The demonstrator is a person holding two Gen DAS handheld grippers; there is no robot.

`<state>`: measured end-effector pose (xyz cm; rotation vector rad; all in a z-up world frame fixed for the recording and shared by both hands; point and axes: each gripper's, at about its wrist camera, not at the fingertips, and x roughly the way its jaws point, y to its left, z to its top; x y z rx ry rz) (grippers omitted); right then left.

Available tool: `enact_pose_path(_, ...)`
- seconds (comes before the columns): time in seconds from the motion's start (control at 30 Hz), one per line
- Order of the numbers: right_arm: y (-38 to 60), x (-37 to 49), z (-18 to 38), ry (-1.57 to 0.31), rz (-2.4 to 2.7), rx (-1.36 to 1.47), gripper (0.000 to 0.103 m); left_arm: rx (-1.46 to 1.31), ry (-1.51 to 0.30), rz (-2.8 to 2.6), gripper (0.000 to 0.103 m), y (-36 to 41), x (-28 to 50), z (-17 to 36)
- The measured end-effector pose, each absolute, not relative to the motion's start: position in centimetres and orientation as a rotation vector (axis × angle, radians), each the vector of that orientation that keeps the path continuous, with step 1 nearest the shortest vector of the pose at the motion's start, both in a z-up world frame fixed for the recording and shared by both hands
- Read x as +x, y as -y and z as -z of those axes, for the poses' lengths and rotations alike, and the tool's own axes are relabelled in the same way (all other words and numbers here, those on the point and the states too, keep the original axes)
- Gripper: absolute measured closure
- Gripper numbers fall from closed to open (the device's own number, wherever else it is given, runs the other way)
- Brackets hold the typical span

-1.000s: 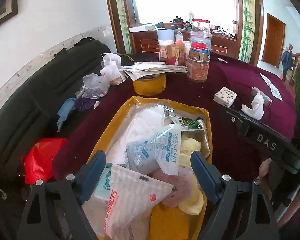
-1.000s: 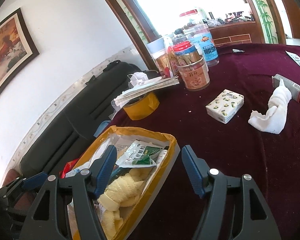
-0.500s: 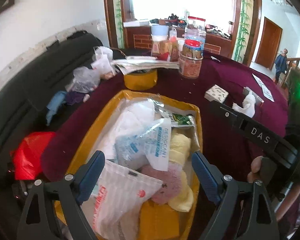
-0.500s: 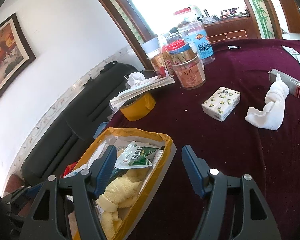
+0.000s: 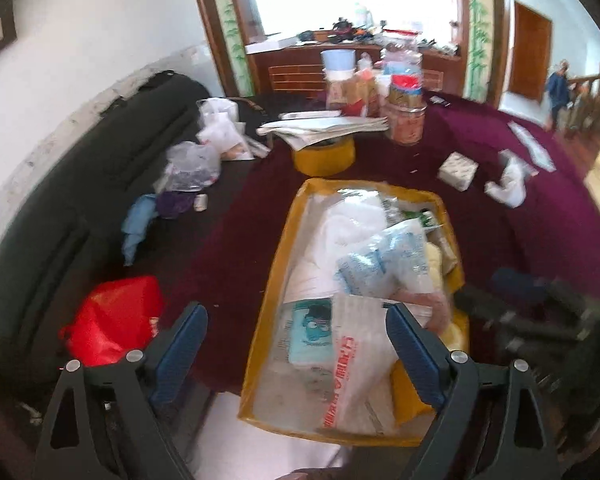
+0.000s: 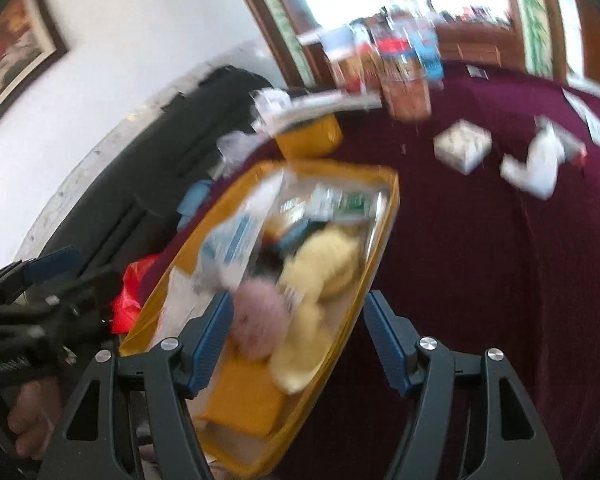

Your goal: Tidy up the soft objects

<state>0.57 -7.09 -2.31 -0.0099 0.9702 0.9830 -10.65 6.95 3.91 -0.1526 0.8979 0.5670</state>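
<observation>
Left hand-held gripper: jaws wide, nothing between the pads; it hangs over the tray's near left edge.
Right hand-held gripper: jaws wide, gripping nothing; it hangs over the tray's near right end, with the pink puff and yellow cloth just beyond its tips.
Tray: yellow, on the near edge of the tabletop, its near end past the edge.
Soft things: all in the tray. A printed bag lies nearest, a blue-and-white pouch over the middle, a pink puff and a yellow cloth along the right side, a green packet at the far end.
Red bag: left of the tray, on the dark sofa.
Tissue pack: far right of the tray, on the cloth.
White towel: just right of the pack, crumpled.
Jars: far, clustered beyond a stack of papers.
</observation>
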Motion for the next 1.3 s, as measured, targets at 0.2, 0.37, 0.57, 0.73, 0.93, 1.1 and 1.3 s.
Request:
enact_pose_path(0.2,7.2,-2.1,2.1,-0.973,-0.933,-0.022,0.036,-0.170,-0.925,-0.493,0.008,-7.1,-11.1,-3.6)
enact_pose_path(0.37,7.7,-2.8,2.1,-0.992,-0.887,-0.003,0.036,-0.169,-0.945,-0.490,0.008,-7.0,-11.1,-3.6)
enact_pose_path(0.57,8.0,-2.5,2.3,-1.014,-0.862,0.016,0.036,-0.169,-0.958,-0.514,0.008,-7.1,-11.0,-3.5)
enact_pose_path(0.73,8.0,-2.7,2.5,-1.021,-0.866,0.017,0.036,-0.158,-0.966,-0.514,0.008,-6.8,-10.7,-3.3)
enact_pose_path(0.93,7.8,-2.8,2.6,-1.014,-0.870,0.012,0.036,-0.153,-0.971,-0.526,0.008,-6.7,-10.7,-3.0)
enact_pose_path(1.1,7.8,-2.8,2.8,-1.017,-0.872,0.008,0.036,-0.157,-0.984,-0.529,0.008,-6.8,-10.5,-2.4)
enact_pose_path(1.3,7.7,-2.6,3.1,-1.028,-0.870,0.012,0.036,-0.164,-0.987,-0.525,0.008,-7.1,-10.2,-2.1)
